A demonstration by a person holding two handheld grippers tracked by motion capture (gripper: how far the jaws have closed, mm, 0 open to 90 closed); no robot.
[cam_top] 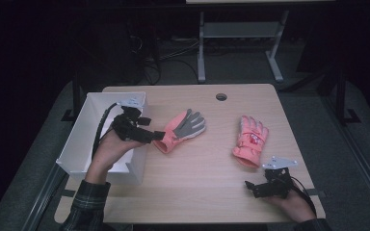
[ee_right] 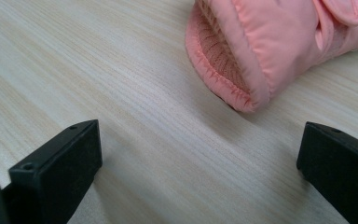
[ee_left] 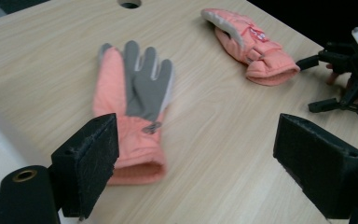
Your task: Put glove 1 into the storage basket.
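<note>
Wood table (cam_top: pixel 197 178) w/ cable hole (cam_top: pixel 221 96). White box (cam_top: pixel 84 139) on L edge. 2nd table frame (cam_top: pixel 241 33) behind.

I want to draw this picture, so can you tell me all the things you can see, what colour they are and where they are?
Glove, palm up: 1, pink with a grey palm, middle-left of the table, cuff by the left gripper.
Glove, back up: 1, pink, right half of the table, cuff toward the right gripper.
Box: 1, white, open top, left edge of the table.
Table: 1, light wood, with a round hole near the far edge.
Left gripper: 1, black, open, at the palm-up glove's cuff.
Right gripper: 1, black, open, on the table's near right.
Hands: 2, holding the grippers; plaid sleeve on the left arm.
</note>
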